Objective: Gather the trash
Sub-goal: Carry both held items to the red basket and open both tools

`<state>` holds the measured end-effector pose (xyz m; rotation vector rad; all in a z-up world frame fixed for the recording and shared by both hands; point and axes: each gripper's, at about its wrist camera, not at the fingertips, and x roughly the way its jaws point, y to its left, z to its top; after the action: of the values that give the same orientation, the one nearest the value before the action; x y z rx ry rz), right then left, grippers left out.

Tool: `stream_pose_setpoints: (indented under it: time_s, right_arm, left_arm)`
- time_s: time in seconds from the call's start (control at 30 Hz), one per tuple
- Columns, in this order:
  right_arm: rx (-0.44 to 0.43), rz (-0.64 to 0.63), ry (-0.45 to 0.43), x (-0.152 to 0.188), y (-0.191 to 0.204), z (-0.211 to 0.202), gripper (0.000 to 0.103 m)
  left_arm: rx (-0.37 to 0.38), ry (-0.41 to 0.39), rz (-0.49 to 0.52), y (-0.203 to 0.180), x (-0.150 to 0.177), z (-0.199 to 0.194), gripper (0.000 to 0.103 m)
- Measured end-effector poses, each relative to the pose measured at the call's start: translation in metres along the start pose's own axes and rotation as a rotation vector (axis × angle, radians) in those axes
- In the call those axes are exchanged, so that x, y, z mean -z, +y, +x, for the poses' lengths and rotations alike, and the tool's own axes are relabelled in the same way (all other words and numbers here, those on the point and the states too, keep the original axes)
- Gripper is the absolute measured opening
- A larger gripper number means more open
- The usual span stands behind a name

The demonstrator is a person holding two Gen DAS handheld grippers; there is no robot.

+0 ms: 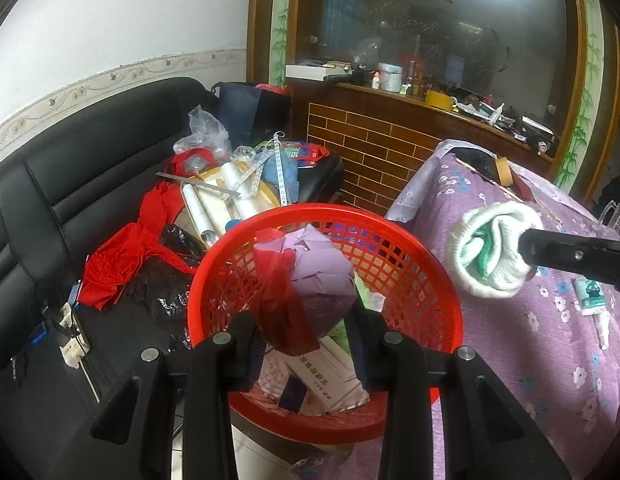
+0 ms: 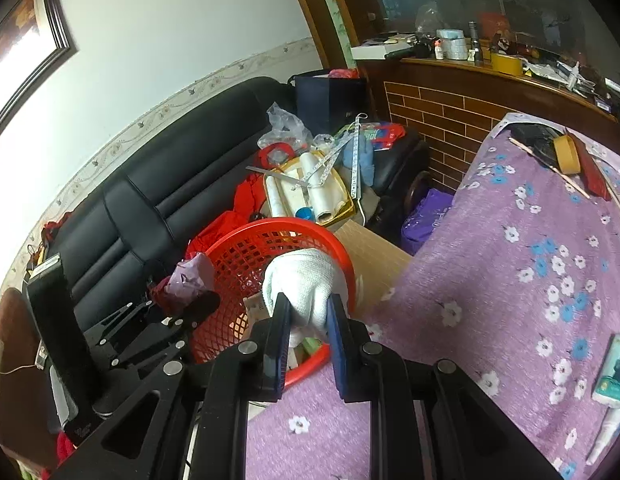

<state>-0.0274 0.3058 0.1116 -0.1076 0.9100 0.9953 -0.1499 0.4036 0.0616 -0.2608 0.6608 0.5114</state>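
**Over the red basket, both grippers loaded**

Above the red basket (image 1: 438, 280), the left gripper (image 1: 306, 316) clamps a lilac paper wad (image 1: 322, 276) wrapped in red film. Near the rim, the right gripper (image 2: 308, 312) pinches a white glove (image 2: 306, 280). Cartons already lie inside. A cluttered black sofa (image 1: 90, 184) crowds one side, the floral-clothed table (image 2: 510, 280) the other, leaving only the basket's open mouth.

Purple-red wad (image 1: 310, 276) over red basket (image 1: 430, 264); white cloth (image 1: 494, 248) by rim.
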Motion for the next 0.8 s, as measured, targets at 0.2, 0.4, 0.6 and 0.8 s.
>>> stream_pose_setpoints:
  time_s: [0.2,0.4,0.6,0.8]
  right_arm:
    - [-0.001,0.009,0.009,-0.004,0.001,0.011,0.02]
    - [-0.006,0.003,0.018,-0.007,0.005,0.021,0.021]
    - [-0.002,0.005,0.015,-0.013,0.005,0.03,0.022]
    - [-0.008,0.017,0.022,-0.016,0.001,0.037,0.022]
  left_arm:
    - [-0.007,0.008,0.0,0.003,-0.002,0.007,0.034]
    - [-0.008,0.011,0.003,0.003,-0.003,0.01,0.034]
    - [-0.01,0.011,0.0,0.003,-0.004,0.011,0.034]
    - [-0.013,0.011,-0.001,0.005,-0.005,0.014,0.034]
